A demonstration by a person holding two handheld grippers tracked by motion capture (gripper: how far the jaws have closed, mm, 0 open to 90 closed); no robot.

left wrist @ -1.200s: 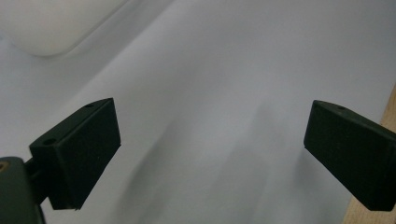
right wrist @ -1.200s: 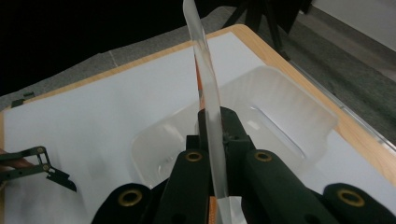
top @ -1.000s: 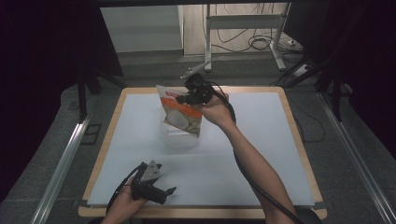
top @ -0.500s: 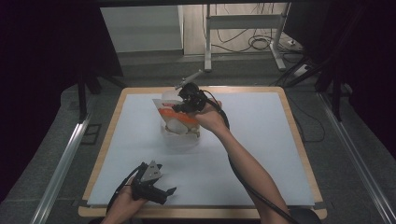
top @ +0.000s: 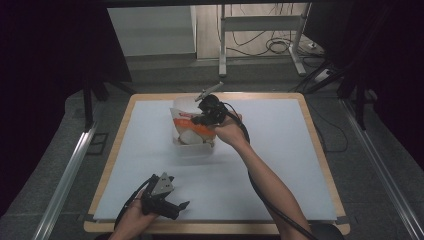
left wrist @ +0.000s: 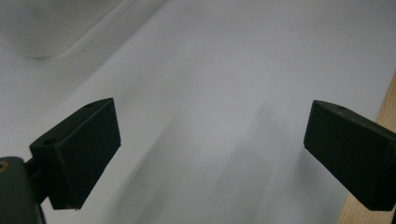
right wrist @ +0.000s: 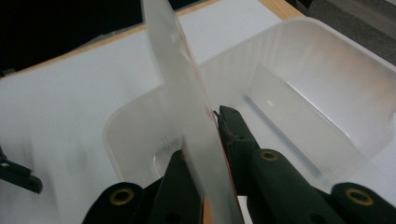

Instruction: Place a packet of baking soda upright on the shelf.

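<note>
translucent bin (right wrist: 327,93) holds orange-white packet (top: 192,131), seemingly pinched by right claw (right wrist: 210,140).

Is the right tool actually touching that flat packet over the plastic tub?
Touching. In the right gripper view, the right tool has both jaws pressed against the faces of the packet, which stands edge-on above the tub.

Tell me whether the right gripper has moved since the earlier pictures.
Yes. The right gripper, shut on the orange-and-white packet, came down toward the clear plastic tub.
</note>
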